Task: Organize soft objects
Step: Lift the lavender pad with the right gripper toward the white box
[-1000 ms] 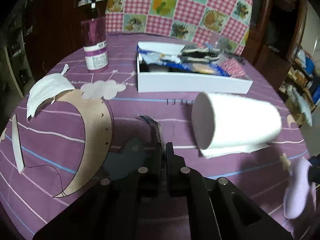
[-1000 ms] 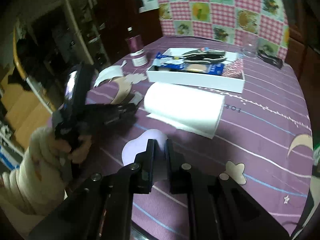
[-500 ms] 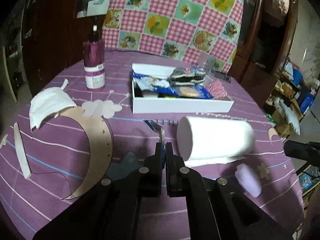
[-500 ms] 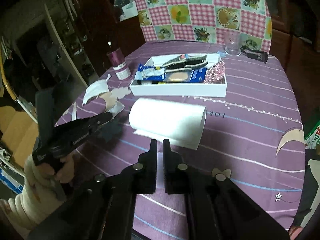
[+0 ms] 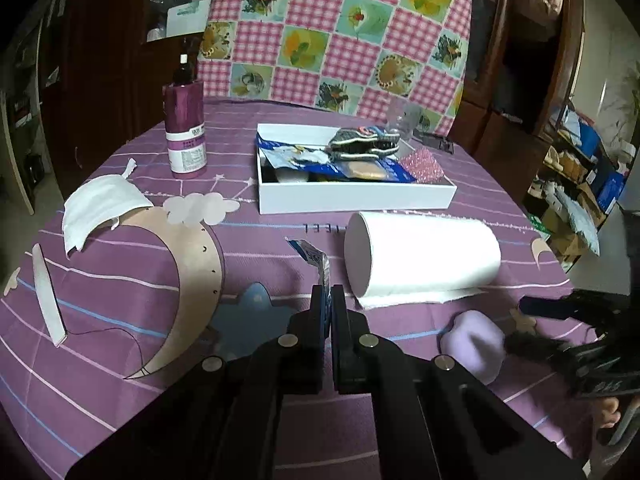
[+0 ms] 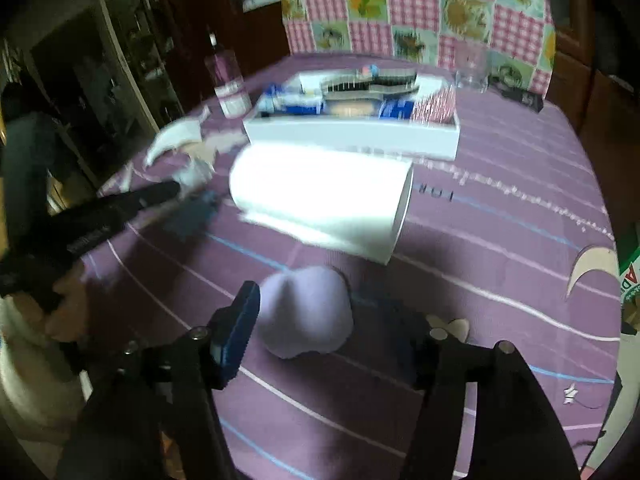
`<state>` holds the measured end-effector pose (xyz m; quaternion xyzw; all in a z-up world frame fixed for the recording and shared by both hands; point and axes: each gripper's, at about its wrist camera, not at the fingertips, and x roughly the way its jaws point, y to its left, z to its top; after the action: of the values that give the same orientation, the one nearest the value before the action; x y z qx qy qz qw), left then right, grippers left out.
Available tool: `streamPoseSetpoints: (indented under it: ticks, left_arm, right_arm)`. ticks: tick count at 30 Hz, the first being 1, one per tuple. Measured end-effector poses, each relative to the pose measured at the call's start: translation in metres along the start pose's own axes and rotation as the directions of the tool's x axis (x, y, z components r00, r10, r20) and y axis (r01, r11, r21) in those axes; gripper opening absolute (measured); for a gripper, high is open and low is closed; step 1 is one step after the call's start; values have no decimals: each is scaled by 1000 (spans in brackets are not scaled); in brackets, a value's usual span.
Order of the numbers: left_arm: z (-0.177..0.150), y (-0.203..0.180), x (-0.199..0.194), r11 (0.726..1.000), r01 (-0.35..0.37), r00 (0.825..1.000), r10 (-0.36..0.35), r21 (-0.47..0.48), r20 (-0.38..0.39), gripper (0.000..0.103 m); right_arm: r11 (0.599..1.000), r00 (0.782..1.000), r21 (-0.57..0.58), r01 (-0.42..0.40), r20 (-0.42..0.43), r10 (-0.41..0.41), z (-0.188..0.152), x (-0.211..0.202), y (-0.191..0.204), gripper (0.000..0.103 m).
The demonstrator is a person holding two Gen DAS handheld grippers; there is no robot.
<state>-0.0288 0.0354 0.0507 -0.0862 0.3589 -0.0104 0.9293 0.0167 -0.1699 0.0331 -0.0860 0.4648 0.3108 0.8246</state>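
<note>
Right gripper (image 6: 320,320), nearest: jaws have just been opening and now stand apart astride the lilac soft pad (image 6: 308,312), which lies on the purple tablecloth (image 6: 500,240) near its front edge; pads not pressing. Left gripper (image 5: 329,300): jaws together, pinching a thin blue-and-silver packet (image 5: 316,258) above the cloth. Beyond both, the paper towel roll (image 5: 424,256) lies on its side. Farther, the white box (image 5: 352,196), part-filled; bare cloth lies to its right. Far left, the purple bottle (image 5: 186,136).
</note>
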Motion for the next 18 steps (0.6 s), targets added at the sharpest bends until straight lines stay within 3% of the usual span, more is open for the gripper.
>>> streamPoseSetpoints:
  ticks: [3, 9, 11, 16, 18]
  left_arm:
    - [1, -3, 1, 1000, -13, 1000, 13, 5, -5, 1]
    - [10, -6, -5, 999, -42, 999, 42, 12, 8, 1]
    - [15, -7, -7, 998, -53, 999, 53, 14, 12, 1]
    - [27, -12, -16, 998, -61, 998, 60, 22, 35, 1]
    - [34, -16, -19, 998, -62, 997, 61, 30, 43, 1]
  right_arm:
    - [1000, 998, -26, 17, -54, -19, -1, 18, 3, 62]
    - [997, 991, 16, -72, -111, 74, 4, 28, 0, 62]
    - [995, 989, 23, -96, -112, 98, 5, 29, 3, 38]
    - [986, 982, 91, -141, -115, 151, 5, 26, -6, 21]
    - [985, 985, 95, -143, -86, 151, 6, 14, -7, 20]
